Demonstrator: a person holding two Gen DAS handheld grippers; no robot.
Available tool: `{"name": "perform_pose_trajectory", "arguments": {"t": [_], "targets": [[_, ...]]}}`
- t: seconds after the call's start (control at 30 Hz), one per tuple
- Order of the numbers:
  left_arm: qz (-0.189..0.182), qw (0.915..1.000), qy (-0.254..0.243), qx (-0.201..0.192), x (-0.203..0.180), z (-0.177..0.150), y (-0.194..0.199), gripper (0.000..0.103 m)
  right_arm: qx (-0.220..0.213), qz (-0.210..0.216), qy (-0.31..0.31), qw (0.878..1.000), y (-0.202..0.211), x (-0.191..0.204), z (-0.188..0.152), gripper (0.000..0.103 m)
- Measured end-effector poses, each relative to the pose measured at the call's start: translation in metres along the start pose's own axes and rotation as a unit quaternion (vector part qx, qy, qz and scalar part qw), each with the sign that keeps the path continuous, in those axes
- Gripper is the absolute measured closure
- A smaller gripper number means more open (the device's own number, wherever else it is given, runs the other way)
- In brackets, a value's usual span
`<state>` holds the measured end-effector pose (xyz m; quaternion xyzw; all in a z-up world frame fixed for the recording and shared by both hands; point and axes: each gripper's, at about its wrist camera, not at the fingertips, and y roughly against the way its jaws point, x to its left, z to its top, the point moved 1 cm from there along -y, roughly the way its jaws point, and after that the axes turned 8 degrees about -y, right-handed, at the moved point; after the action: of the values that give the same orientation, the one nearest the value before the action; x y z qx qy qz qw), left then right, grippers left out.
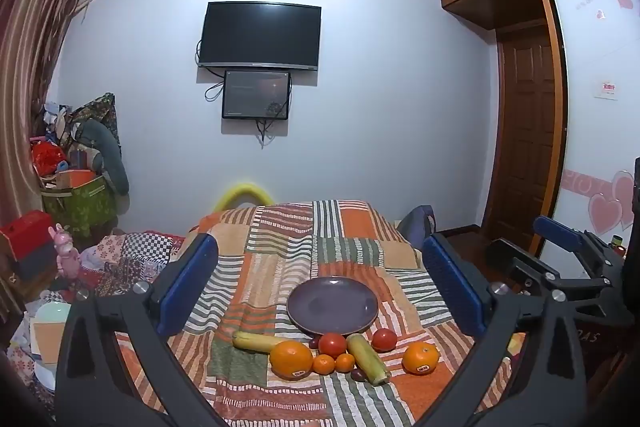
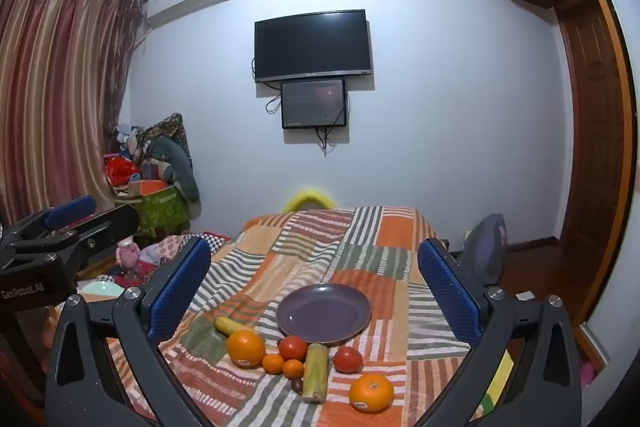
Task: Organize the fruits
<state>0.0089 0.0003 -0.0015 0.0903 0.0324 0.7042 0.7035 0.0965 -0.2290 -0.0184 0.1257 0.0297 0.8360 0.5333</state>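
Note:
An empty purple plate [image 1: 333, 305] [image 2: 323, 314] sits on a striped patchwork cloth. In front of it lie two big oranges [image 1: 291, 359] [image 2: 371, 391], two small tangerines [image 1: 323, 364] [image 2: 293, 368], two tomatoes [image 1: 332, 344] [image 2: 347, 359], a yellow banana [image 1: 256, 341] [image 2: 231, 325], a green corn cob [image 1: 368, 359] [image 2: 316, 373] and small dark grapes [image 1: 358, 375]. My left gripper [image 1: 320, 287] is open and empty, held above and before the fruit. My right gripper [image 2: 316, 287] is open and empty likewise. Each shows at the edge of the other's view.
The cloth-covered surface [image 1: 280, 247] drops off at left to cluttered floor with a pink toy [image 1: 66, 251], boxes and bags [image 1: 80, 203]. A chair back [image 2: 486, 247] stands at right, a wooden door [image 1: 528, 147] beyond. A TV [image 1: 260, 35] hangs on the wall.

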Motion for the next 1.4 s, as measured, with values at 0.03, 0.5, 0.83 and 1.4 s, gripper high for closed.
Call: {"name": "perform_pose_trajectory", "arguments": {"t": [0.03, 0.5, 0.83, 1.4], "targets": [[0.001, 1.0000, 0.000, 0.000, 0.000, 0.000, 0.000, 0.000, 0.000, 0.001, -0.001, 1.000, 0.000, 0.000, 0.000, 0.000], [-0.006, 0.9999, 0.007, 0.013, 0.006, -0.006, -0.008, 0.000, -0.006, 0.003, -0.006, 1.000, 0.004, -0.002, 0.005, 0.000], [-0.008, 0.9999, 0.003, 0.009, 0.001, -0.004, -0.006, 0.000, -0.005, 0.002, -0.005, 1.000, 0.004, -0.001, 0.007, 0.000], [-0.009, 0.9999, 0.000, 0.010, -0.001, -0.004, -0.006, 0.000, -0.008, 0.000, -0.003, 1.000, 0.006, 0.001, 0.006, 0.000]]}}
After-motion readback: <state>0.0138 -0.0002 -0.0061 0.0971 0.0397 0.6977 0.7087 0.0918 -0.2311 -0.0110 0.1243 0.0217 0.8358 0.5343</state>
